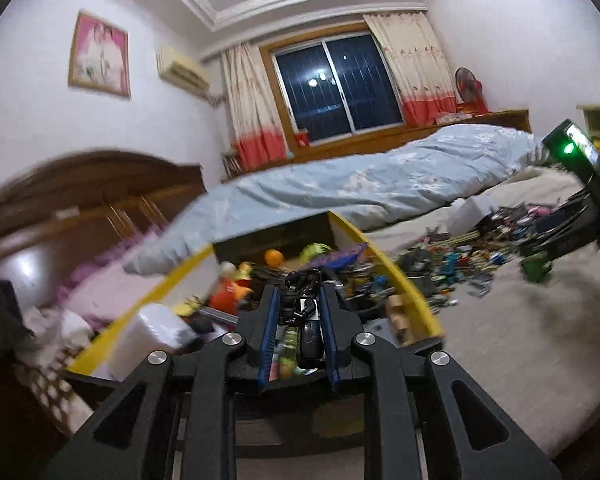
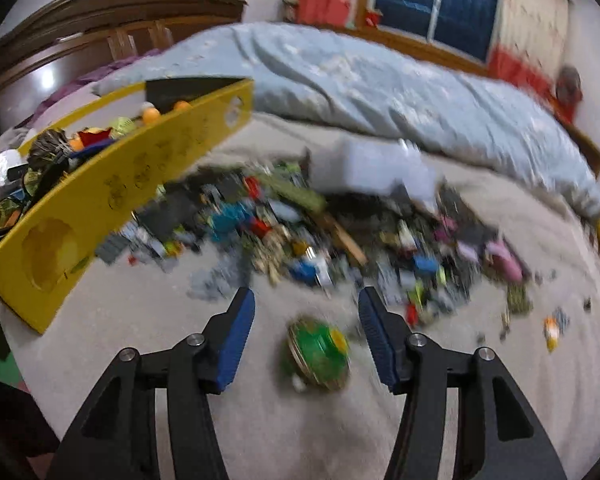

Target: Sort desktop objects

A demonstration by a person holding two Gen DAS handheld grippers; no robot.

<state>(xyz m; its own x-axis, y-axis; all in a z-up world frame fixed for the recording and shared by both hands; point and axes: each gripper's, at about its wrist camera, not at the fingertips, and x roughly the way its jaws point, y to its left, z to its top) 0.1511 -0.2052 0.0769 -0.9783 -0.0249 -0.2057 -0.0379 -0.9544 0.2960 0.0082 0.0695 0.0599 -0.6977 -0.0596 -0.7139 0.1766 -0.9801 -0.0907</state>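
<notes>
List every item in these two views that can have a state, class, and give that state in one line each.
left gripper: nearly shut on a black object, above the box.
right gripper: open, holding nothing.
green round toy: lying on the bed between the open fingers, ungripped.
yellow box: open-topped, filled with toys.
pile of small objects: scattered on the bed, unsorted.
window curtains: drawn apart.

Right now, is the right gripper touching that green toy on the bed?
Apart. The right wrist view shows the green toy lying between the open fingers of the right gripper, with bare bedsheet visible on both sides.
</notes>
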